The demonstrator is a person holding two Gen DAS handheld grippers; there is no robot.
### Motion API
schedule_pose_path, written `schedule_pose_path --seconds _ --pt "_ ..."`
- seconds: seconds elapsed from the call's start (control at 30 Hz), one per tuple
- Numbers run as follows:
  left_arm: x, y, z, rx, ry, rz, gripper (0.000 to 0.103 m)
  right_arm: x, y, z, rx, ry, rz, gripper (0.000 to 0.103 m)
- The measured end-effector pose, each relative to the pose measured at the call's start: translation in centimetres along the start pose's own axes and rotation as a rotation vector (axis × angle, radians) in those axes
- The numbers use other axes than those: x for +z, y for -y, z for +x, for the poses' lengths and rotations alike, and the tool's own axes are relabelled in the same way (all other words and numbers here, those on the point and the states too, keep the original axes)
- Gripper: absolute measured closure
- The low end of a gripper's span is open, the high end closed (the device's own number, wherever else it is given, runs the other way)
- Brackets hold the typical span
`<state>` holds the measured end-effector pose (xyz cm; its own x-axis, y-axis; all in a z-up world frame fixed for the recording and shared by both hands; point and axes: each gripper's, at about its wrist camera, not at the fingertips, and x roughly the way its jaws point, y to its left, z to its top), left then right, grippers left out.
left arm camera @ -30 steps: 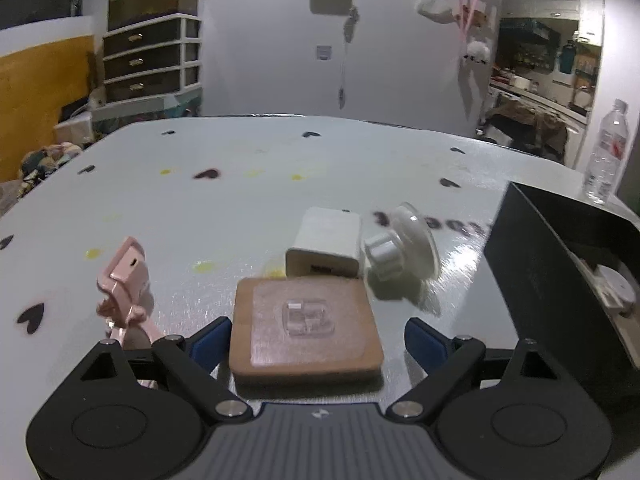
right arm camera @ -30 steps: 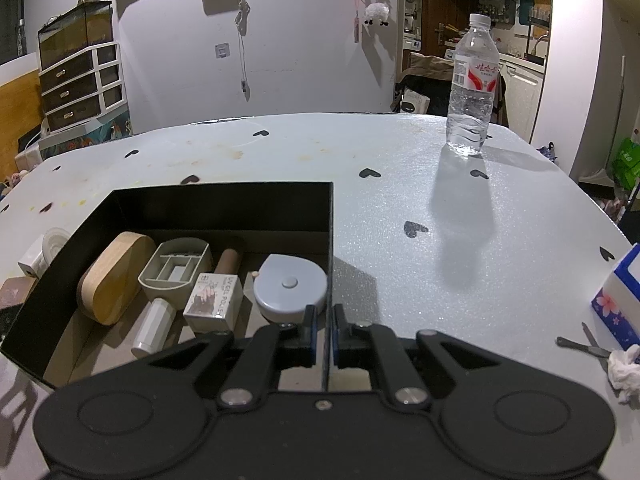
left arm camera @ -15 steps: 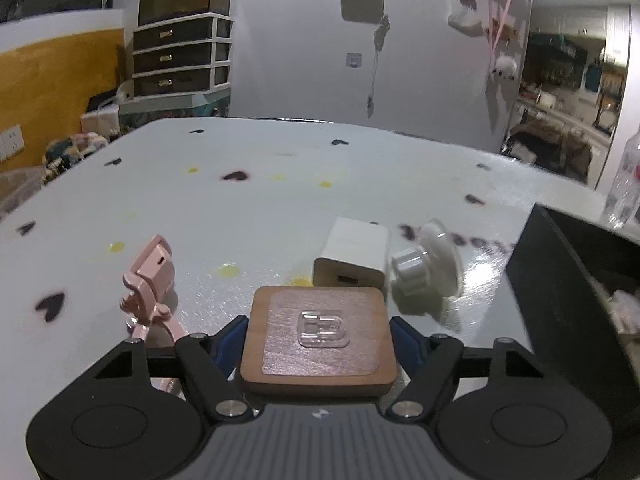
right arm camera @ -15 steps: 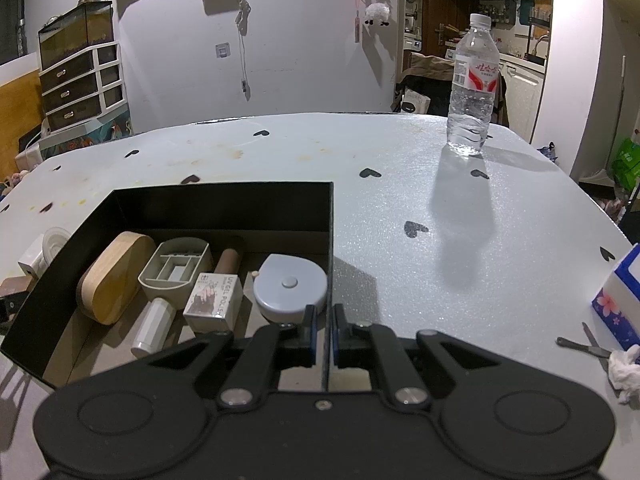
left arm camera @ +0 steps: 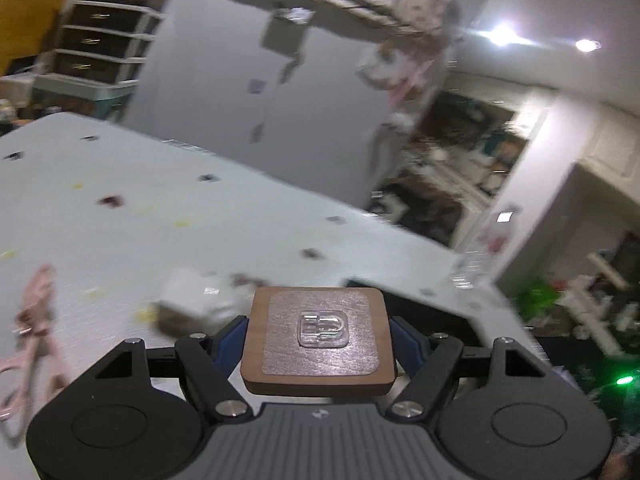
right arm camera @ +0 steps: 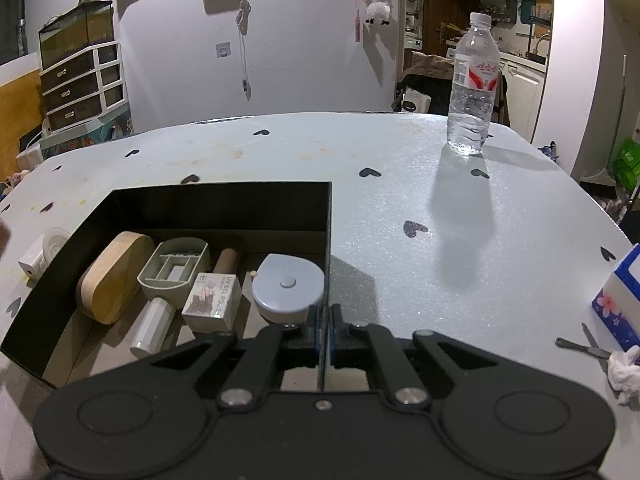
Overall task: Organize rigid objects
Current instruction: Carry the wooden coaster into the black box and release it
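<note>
My left gripper [left arm camera: 319, 338] is shut on a square wooden coaster [left arm camera: 320, 364] with a clear hook on top, held level above the table. Blurred beyond it lie a white charger block [left arm camera: 192, 296] and, at the far left, a pink clip [left arm camera: 34, 320]. The black box [left arm camera: 432, 312] shows just behind the coaster, to the right. My right gripper [right arm camera: 325, 320] is shut on the right wall of the black box [right arm camera: 220, 204]. Inside it lie a wooden oval [right arm camera: 110, 276], a beige holder [right arm camera: 176, 266], a small carton [right arm camera: 214, 302] and a grey round case [right arm camera: 288, 286].
A water bottle [right arm camera: 472, 92] stands at the back right of the table. A tissue pack [right arm camera: 618, 300], a metal tool [right arm camera: 580, 346] and a crumpled tissue [right arm camera: 626, 368] sit at the right edge. A white round piece [right arm camera: 52, 240] lies just left of the box.
The left jaws closed on the wooden coaster and lifted it off the table, and the view tipped up and rolled. The right gripper stayed on the box wall.
</note>
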<state>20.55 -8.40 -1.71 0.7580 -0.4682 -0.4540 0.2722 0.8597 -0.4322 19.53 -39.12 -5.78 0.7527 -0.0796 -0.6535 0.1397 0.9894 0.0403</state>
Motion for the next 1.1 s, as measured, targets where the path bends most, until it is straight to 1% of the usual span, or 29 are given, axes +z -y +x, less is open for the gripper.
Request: schedule_pose_path --seconds 0.1,0.17,0.27,0.33,0.4,0.47,0.6,0.7,0.73,0.77,0.83,1.1 --pt "0.6 2.6 0.8 -0.113 -0.026 0.016 0.028 0.0 0.0 0.0 0.000 0.000 0.001 0.099" --pt "0.6 4.5 2.0 -0.173 -0.065 0.025 0.028 0.0 0.1 0.0 0.002 -0.001 0.003 0.098" --pt "-0.2 7.0 3.8 -0.211 -0.128 0.046 0.028 0.0 0.2 0.1 0.008 -0.001 0.004 0.098" --pt "-0.9 8.2 5.4 -0.227 -0.181 0.038 0.028 0.0 0.2 0.1 0.013 0.000 0.005 0.098" --pt "-1.6 8.7 6.8 -0.234 -0.234 0.007 0.028 0.0 0.3 0.1 0.017 0.000 0.007 0.098" --pt "-2.2 8.8 8.0 -0.224 -0.273 -0.030 0.028 0.0 0.4 0.1 0.022 0.000 0.010 0.097" --pt "-2.8 8.7 9.5 -0.195 -0.306 -0.104 0.028 -0.1 0.6 0.1 0.034 0.001 0.013 0.097" --pt "-2.8 8.8 10.1 -0.178 -0.320 -0.133 0.027 -0.1 0.6 0.1 0.040 0.002 0.012 0.096" --pt "-2.8 8.6 10.2 -0.174 -0.326 -0.145 0.023 -0.1 0.7 0.1 0.041 0.002 0.013 0.096" --pt "-2.8 8.5 10.3 -0.173 -0.331 -0.162 0.012 -0.1 0.7 0.0 0.043 0.002 0.014 0.096" --pt "-2.7 8.1 10.3 -0.187 -0.334 -0.196 0.011 -0.1 0.8 0.1 0.047 0.004 0.017 0.096" --pt "-2.7 7.9 9.8 -0.198 -0.350 -0.189 0.011 -0.2 0.8 0.0 0.050 0.004 0.022 0.096"
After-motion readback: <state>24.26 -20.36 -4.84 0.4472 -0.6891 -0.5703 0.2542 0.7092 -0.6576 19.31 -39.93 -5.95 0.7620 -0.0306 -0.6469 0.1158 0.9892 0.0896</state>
